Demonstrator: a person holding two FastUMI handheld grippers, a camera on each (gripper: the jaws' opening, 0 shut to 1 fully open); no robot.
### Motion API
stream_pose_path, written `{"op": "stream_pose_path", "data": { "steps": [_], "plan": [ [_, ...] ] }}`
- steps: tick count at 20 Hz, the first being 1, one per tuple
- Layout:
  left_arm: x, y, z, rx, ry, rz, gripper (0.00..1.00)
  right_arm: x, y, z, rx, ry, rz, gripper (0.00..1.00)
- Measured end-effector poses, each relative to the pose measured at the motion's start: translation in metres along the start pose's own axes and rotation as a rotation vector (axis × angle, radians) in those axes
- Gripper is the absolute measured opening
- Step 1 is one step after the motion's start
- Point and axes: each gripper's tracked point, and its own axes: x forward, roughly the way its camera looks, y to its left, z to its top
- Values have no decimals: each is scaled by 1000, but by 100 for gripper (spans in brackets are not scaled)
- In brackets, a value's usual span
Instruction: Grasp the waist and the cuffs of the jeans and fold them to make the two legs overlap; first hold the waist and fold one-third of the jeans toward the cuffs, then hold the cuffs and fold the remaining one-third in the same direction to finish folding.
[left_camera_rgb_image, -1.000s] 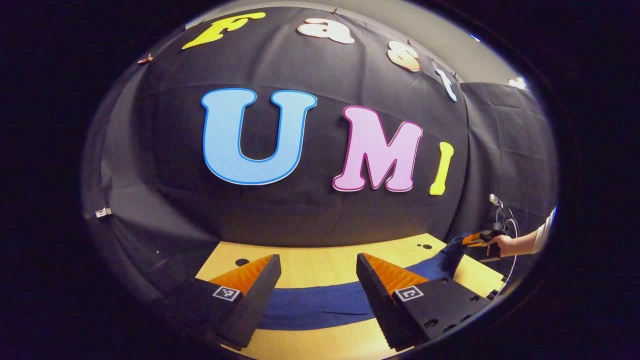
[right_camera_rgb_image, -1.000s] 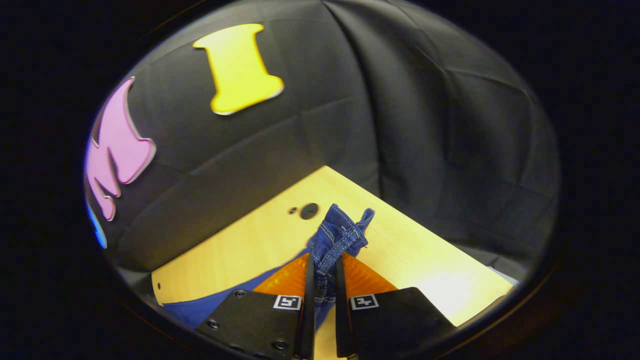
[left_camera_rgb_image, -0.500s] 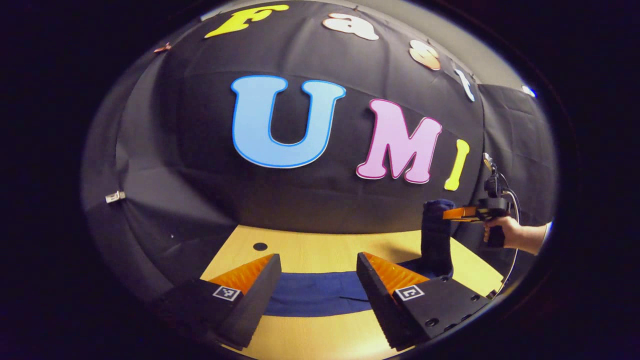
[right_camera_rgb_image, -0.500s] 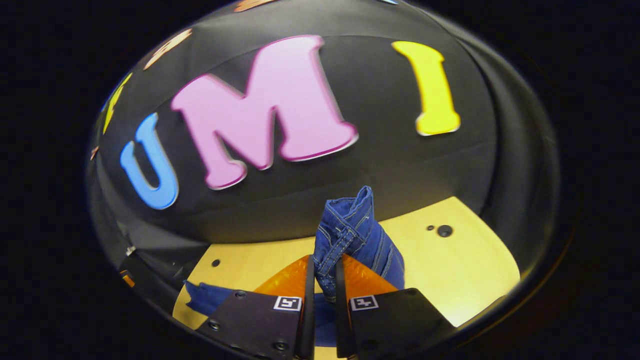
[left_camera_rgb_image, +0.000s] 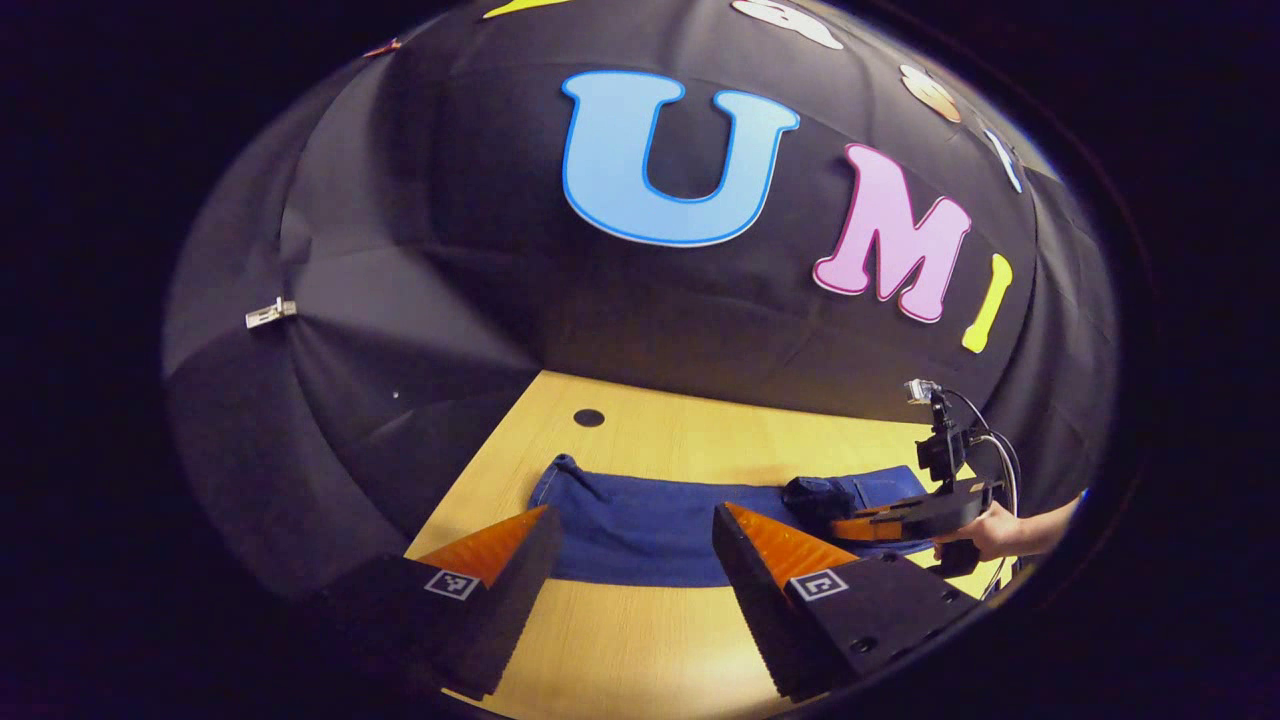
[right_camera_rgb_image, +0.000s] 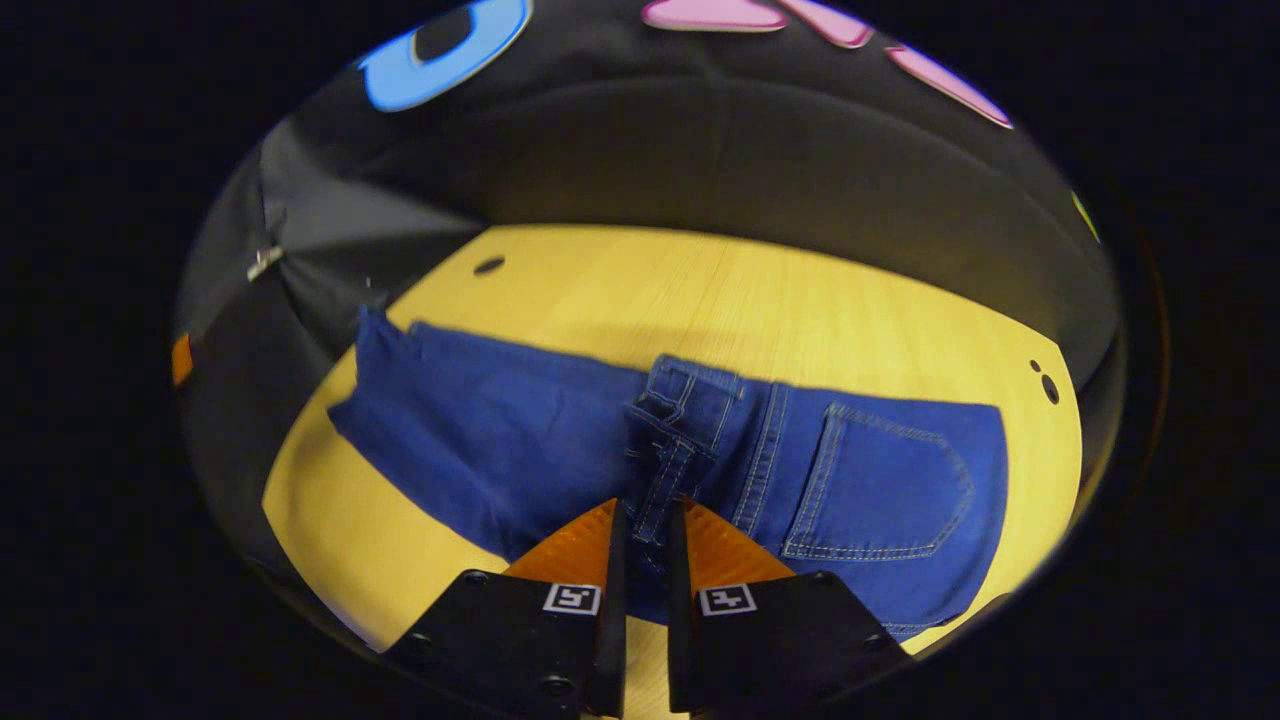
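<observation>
Waist fold in hand: right gripper (right_camera_rgb_image: 640, 515) pinches the waistband, laid over the jeans (right_camera_rgb_image: 480, 420) on the table (right_camera_rgb_image: 800, 290). Left gripper (left_camera_rgb_image: 630, 530) hovers spread, holding nothing. Next, judged: release the waist, then take the cuffs.

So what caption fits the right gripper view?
Tool pinching the jeans waist, folded over the legs on the table.

The waistband (right_camera_rgb_image: 665, 455) of the jeans (right_camera_rgb_image: 500, 420) is pinched between the right claw (right_camera_rgb_image: 645, 520) fingers. The waist third is laid folded over the legs on the tabletop (right_camera_rgb_image: 760, 300), back pocket (right_camera_rgb_image: 880, 480) at 3 o'clock.
</observation>
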Motion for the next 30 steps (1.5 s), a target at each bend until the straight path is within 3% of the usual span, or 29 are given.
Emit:
{"op": "stream_pose_path", "data": {
  "steps": [1, 3, 4, 5, 6, 9, 10, 11, 14, 17, 18, 19, 20, 22, 27, 28, 29, 30],
  "plan": [
    [12, 6, -8, -11, 49, 35, 96, 5, 12, -4, 8, 12, 54, 22],
    [42, 16, -26, -34, 178, 106, 96, -10, 26, 8, 9, -27, 121, 63],
    [58, 14, -32, -55, 206, 108, 96, -27, 34, 11, 24, -51, 166, 58],
    [75, 15, -40, -74, 239, 103, 97, -50, 40, 20, 45, -85, 206, 80],
    [89, 20, -46, -80, 274, 113, 97, -72, 41, 30, 65, -132, 236, 83],
    [124, 54, -59, -6, 401, 189, 96, -121, 15, 43, 119, -260, 256, 83],
    [133, 64, -63, 27, 445, 208, 93, -133, 0, 39, 125, -278, 228, 73],
    [148, 70, -68, 54, 488, 204, 96, -142, -18, 33, 131, -280, 189, 82],
    [184, 66, -84, 81, 583, 187, 96, -169, -76, 6, 199, -268, 100, 83],
    [206, 52, -107, 20, 675, 162, 96, -184, -126, -19, 276, -260, 25, 82],
    [211, 55, -109, 61, 699, 190, 97, -189, -136, -26, 295, -256, 7, 82],
    [219, 56, -105, 91, 679, 171, 100, -192, -144, -32, 307, -254, -2, 82],
    [216, 53, -111, 100, 734, 167, 95, -194, -150, -37, 317, -249, -10, 82],
    [213, 48, -106, 118, 741, 143, 97, -194, -155, -39, 336, -248, -3, 82],
    [215, 44, -107, 98, 726, 147, 98, -191, -146, -27, 349, -259, 34, 82],
    [213, 40, -106, 100, 735, 134, 88, -190, -144, -26, 348, -258, 41, 82],
    [213, 32, -108, 105, 742, 99, 86, -189, -142, -25, 342, -255, 45, 83],
    [215, 27, -106, 104, 730, 91, 62, -190, -142, -24, 335, -255, 46, 82]
  ]
}}
